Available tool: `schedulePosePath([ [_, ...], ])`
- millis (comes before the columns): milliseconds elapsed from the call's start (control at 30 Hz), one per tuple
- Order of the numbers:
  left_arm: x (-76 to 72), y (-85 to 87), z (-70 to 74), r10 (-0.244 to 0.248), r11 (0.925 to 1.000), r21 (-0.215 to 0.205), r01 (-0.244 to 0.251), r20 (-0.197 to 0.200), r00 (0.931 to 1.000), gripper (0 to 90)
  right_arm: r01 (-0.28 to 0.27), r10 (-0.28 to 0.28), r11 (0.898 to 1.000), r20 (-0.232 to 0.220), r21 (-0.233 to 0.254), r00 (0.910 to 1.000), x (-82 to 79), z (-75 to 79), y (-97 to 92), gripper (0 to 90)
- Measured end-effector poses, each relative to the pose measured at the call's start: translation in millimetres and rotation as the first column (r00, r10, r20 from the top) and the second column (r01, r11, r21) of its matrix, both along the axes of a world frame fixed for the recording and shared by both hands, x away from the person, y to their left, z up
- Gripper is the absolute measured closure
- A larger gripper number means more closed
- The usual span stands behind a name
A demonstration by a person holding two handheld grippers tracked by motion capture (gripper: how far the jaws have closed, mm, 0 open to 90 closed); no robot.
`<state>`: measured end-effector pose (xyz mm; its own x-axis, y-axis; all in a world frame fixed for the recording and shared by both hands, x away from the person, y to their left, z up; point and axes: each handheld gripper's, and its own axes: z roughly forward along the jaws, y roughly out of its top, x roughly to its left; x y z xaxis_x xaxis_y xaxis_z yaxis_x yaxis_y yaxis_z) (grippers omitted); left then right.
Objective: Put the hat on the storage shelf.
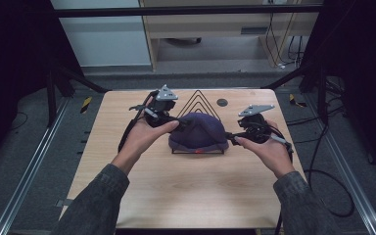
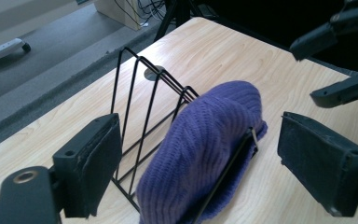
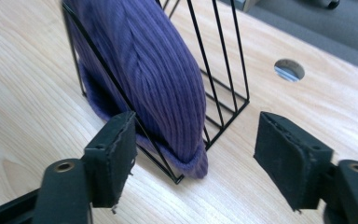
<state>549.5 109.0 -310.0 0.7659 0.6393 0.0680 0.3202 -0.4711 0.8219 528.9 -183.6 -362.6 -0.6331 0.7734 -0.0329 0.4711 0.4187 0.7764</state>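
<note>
A purple knit beanie (image 1: 198, 129) (image 2: 205, 140) (image 3: 154, 70) sits wedged in a black wire rack (image 1: 196, 98) (image 2: 135, 93) (image 3: 223, 70) with triangular dividers, in the middle of the wooden table (image 1: 176, 191). My left gripper (image 1: 180, 123) (image 2: 200, 140) is at the hat's left side, open, its jaws either side of the hat's end without closing on it. At the hat's right end, my right gripper (image 1: 231, 138) (image 3: 196, 135) (image 2: 331, 65) is open too, its jaws straddling the rack's near corner and the hat's brim.
A round cable hole (image 1: 222, 102) (image 3: 289, 69) is in the table behind the rack. Bare wood lies in front of the rack toward the near edge. Cables trail on the floor to the right (image 1: 323, 181).
</note>
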Motion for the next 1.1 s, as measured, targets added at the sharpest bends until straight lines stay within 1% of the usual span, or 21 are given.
schedulePosePath([
  [67, -3.6, -0.6, 0.4, -0.005, 1.0, 0.002, 0.005, 0.002, 1.0, 12.2, -0.001, 0.001, 1.0, 0.016, 0.003, 0.9999, -3.6, 5.8, 0.2, 24.9],
  [167, -8.6, 0.1, -0.8, -0.007, 1.0, 0.006, 0.007, 0.001, 1.0, 10.1, 0.012, -0.012, 1.0, 0.03, 0.009, 0.9995, -5.5, 11.8, 0.1, 17.9],
  [200, -9.7, 0.4, -1.2, -0.007, 0.9999, 0.008, 0.007, -0.001, 1.0, 9.5, 0.024, -0.024, 1.0, 0.036, 0.013, 0.999, -6.0, 14.3, 0.0, 15.2],
  [333, -13.8, 3.5, -3.1, -0.006, 0.9998, 0.016, 0.007, -0.003, 1.0, 8.1, 0.038, -0.04, 0.999, 0.067, 0.023, 0.997, -8.0, 21.0, 0.2, 11.1],
  [367, -14.9, 4.2, -3.7, -0.005, 0.9998, 0.017, 0.005, -0.005, 1.0, 8.0, 0.04, -0.042, 0.999, 0.068, 0.029, 0.9968, -8.7, 22.0, 0.4, 10.4],
  [400, -16.4, 5.3, -4.3, -0.005, 0.9998, 0.019, 0.005, -0.008, 1.0, 7.9, 0.04, -0.042, 0.999, 0.068, 0.032, 0.9968, -9.5, 23.5, 0.7, 9.8],
  [500, -21.4, 7.7, -5.6, -0.011, 0.9998, 0.017, 0.011, -0.019, 0.9998, 7.6, 0.038, -0.042, 0.998, 0.088, 0.042, 0.9952, -12.8, 27.0, 1.1, 8.6],
  [567, -25.3, 8.8, -6.5, -0.013, 0.9996, 0.025, 0.014, -0.019, 0.9997, 7.4, 0.032, -0.037, 0.998, 0.097, 0.047, 0.9947, -14.9, 28.8, 1.3, 7.7],
  [667, -31.2, 10.5, -8.4, -0.018, 0.9994, 0.029, 0.019, -0.023, 0.9996, 7.0, 0.024, -0.03, 0.998, 0.101, 0.058, 0.9945, -18.4, 31.4, 2.2, 7.3],
  [767, -36.2, 12.7, -10.5, -0.021, 0.9991, 0.036, 0.022, -0.025, 0.9995, 6.8, 0.016, -0.022, 0.998, 0.104, 0.058, 0.9943, -21.6, 33.0, 3.2, 6.9],
  [1000, -50.2, 25.4, -19.4, -0.019, 0.9988, 0.044, 0.02, -0.022, 0.9996, 6.1, -0.022, 0.014, 0.998, 0.129, 0.057, 0.9915, -36.7, 34.9, 6.6, 6.1],
  [1100, -55.8, 34.3, -25.7, -0.013, 0.9989, 0.044, 0.015, -0.025, 0.9996, 5.5, -0.03, 0.022, 0.998, 0.131, 0.058, 0.9912, -43.3, 33.6, 7.5, 6.0],
])
